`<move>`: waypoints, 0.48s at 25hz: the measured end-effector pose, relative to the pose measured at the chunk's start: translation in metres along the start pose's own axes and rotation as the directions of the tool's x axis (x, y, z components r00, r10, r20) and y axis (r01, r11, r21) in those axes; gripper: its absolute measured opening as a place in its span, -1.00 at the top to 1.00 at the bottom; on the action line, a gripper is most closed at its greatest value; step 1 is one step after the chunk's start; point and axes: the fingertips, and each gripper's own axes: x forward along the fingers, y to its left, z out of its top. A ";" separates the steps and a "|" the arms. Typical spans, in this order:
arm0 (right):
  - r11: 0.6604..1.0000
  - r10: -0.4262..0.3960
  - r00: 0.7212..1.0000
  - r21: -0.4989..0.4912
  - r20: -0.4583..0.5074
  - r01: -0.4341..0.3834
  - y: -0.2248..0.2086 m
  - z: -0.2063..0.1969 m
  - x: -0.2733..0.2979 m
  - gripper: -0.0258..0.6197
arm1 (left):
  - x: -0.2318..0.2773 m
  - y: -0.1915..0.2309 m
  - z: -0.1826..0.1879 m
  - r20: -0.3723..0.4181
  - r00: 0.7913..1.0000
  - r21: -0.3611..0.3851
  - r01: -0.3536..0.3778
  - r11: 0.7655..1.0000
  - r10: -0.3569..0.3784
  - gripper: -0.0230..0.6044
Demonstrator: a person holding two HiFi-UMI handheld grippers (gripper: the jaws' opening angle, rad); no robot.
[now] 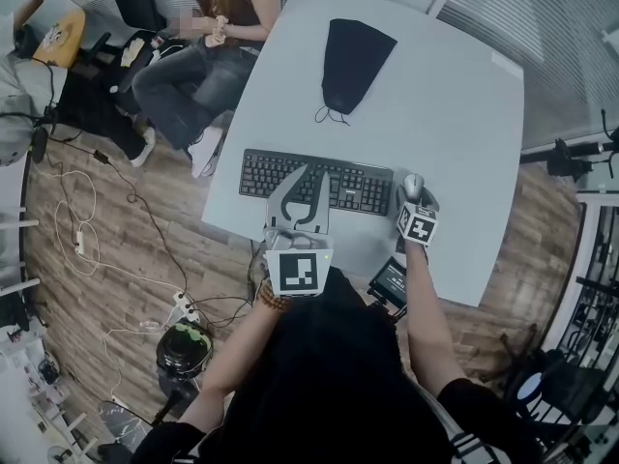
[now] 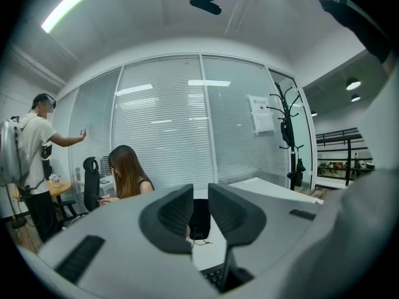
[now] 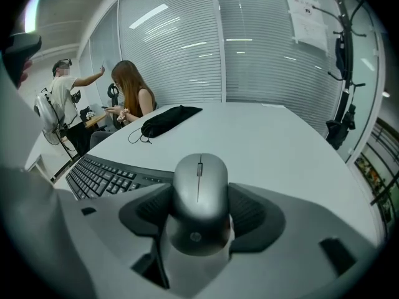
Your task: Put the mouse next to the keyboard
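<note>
A grey mouse point(image 1: 414, 184) point(image 3: 199, 192) sits between the jaws of my right gripper point(image 1: 417, 197) point(image 3: 199, 205), and both pads press on its sides. It is just past the right end of the black keyboard point(image 1: 314, 182) point(image 3: 103, 174) on the white table point(image 1: 455, 114). I cannot tell whether the mouse touches the tabletop. My left gripper point(image 1: 308, 178) point(image 2: 201, 213) hovers over the keyboard's near edge. Its jaws stand a narrow gap apart with nothing between them.
A black pouch point(image 1: 353, 61) point(image 3: 168, 120) lies at the far side of the table. A person point(image 1: 218, 37) sits at the table's far left corner. Cables and a power strip point(image 1: 184, 305) lie on the wooden floor to the left. A coat stand point(image 3: 341, 73) stands to the right.
</note>
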 end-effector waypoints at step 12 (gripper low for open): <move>1.000 -0.009 0.999 0.006 -0.050 0.010 0.001 -0.016 0.015 0.04 | 0.000 0.005 -0.005 -0.009 1.000 -0.014 -0.013 1.000 0.013 0.68</move>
